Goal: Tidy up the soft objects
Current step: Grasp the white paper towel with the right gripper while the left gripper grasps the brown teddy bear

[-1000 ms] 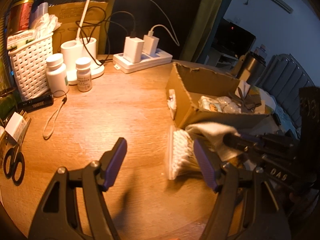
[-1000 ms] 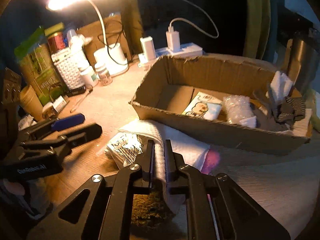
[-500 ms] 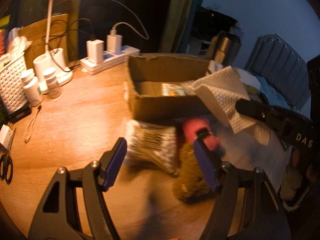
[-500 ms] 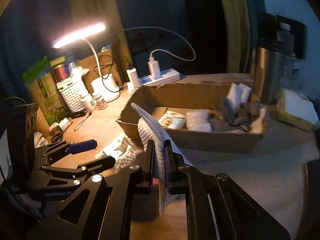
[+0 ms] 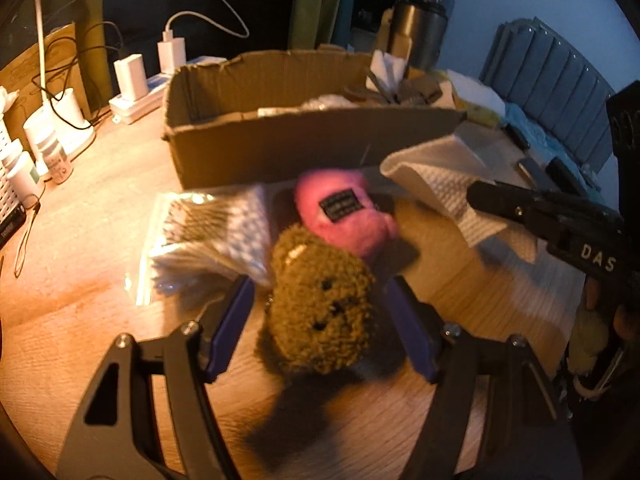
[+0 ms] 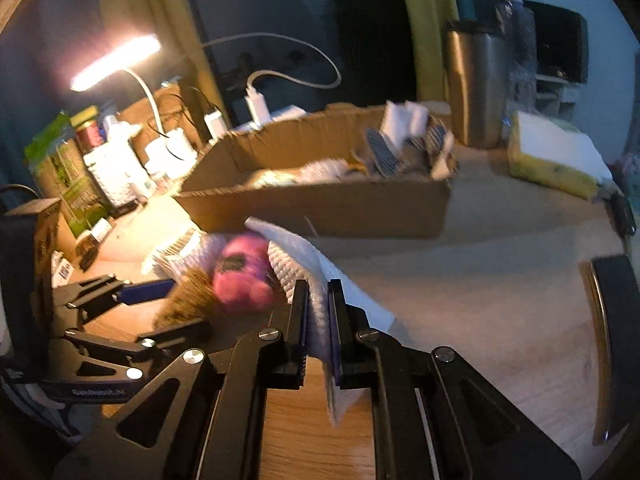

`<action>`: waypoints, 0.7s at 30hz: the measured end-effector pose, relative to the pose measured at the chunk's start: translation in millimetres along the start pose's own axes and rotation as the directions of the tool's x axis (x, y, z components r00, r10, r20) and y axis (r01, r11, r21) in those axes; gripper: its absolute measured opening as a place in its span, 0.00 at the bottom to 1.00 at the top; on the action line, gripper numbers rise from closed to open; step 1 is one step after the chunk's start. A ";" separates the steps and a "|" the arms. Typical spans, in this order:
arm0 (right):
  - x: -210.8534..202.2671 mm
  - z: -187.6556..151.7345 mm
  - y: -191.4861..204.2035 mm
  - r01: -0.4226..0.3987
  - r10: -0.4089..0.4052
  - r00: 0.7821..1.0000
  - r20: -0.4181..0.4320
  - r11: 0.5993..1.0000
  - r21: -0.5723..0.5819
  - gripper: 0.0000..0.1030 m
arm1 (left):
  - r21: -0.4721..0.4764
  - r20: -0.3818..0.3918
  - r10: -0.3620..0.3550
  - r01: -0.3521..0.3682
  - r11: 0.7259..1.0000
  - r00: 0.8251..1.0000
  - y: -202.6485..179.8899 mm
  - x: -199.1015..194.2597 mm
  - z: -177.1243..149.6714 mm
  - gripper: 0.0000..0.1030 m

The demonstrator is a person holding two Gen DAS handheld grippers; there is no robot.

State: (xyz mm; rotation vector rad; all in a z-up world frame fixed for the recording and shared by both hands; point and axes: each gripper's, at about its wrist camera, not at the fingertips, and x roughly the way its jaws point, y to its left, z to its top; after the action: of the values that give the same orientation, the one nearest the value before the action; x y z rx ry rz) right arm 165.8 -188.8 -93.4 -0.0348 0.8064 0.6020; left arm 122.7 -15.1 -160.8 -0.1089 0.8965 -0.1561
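1. Far left of the left wrist view, white bottles (image 5: 28, 160) stand by a lamp base (image 5: 76, 120), with a power strip (image 5: 140, 100) carrying two chargers just right of them on the wooden table (image 5: 92, 208).
2. Left of centre, a clear bag of cotton swabs (image 5: 212, 236) lies flat on the table, just in front of the box (image 5: 300, 140).
3. Bottom centre, the left gripper (image 5: 320, 320) is spread wide, its blue pads either side of the brown plush (image 5: 324, 300). The plush sits in the gap; whether a pad touches it, I cannot tell.
4. Touching the brown plush from behind is a pink plush (image 5: 344, 216) with a small black label, close to the box's front wall.
5. Over to the right, a white towel (image 5: 440, 184) hangs lifted, one corner over the table, the rest running into the right gripper (image 5: 500, 204).
6. In the right wrist view, lower centre, the right gripper (image 6: 318, 320) is pressed together, pinching the towel (image 6: 304, 256) between its pads; cloth spills out above and below the fingers.
7. Left of it the pink plush (image 6: 240, 276) is blurred; the box (image 6: 320, 208) fills mid-frame with soft items inside.
8. Upper right, a steel flask (image 6: 476, 88) stands upright, and a yellow sponge (image 6: 552, 160) lies beside it.
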 end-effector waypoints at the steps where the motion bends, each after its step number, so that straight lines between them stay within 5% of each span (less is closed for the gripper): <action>1: 3.1 -2.9 -3.2 0.012 -0.012 1.000 -0.015 1.000 0.001 0.10 | 0.006 -0.008 0.004 -0.004 1.000 1.000 -0.8 2.3 -1.2 0.68; 7: 17.0 -18.4 -22.8 0.067 -0.064 0.994 -0.085 0.997 0.025 0.18 | 0.027 -0.022 0.005 -0.005 1.000 1.000 -4.0 6.2 -7.8 0.67; 8: 15.6 -18.5 -23.6 0.066 -0.063 0.995 -0.080 0.997 0.030 0.24 | 0.028 -0.021 0.001 0.000 1.000 1.000 -4.3 6.1 -8.0 0.66; 10: 11.2 -16.8 -25.4 0.077 -0.075 0.995 -0.060 0.996 0.032 0.55 | 0.034 -0.014 -0.001 0.002 0.999 1.000 -5.2 5.2 -8.3 0.55; 15: 5.6 -8.6 -31.5 0.084 -0.083 0.996 -0.026 0.995 0.053 0.57 | 0.043 -0.004 -0.003 0.003 0.999 1.000 -6.4 2.6 -7.1 0.51; 21: 26.7 -8.4 -27.2 0.113 -0.110 0.991 -0.080 0.993 0.029 0.62 | 0.047 0.021 -0.018 0.017 0.999 1.000 -8.6 -5.8 -5.4 0.50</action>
State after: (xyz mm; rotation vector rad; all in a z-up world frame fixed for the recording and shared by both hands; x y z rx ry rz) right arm 188.5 -200.5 -122.9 -0.0729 0.8845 0.4837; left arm 114.1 -22.7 -158.3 -0.0748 0.8702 -0.1922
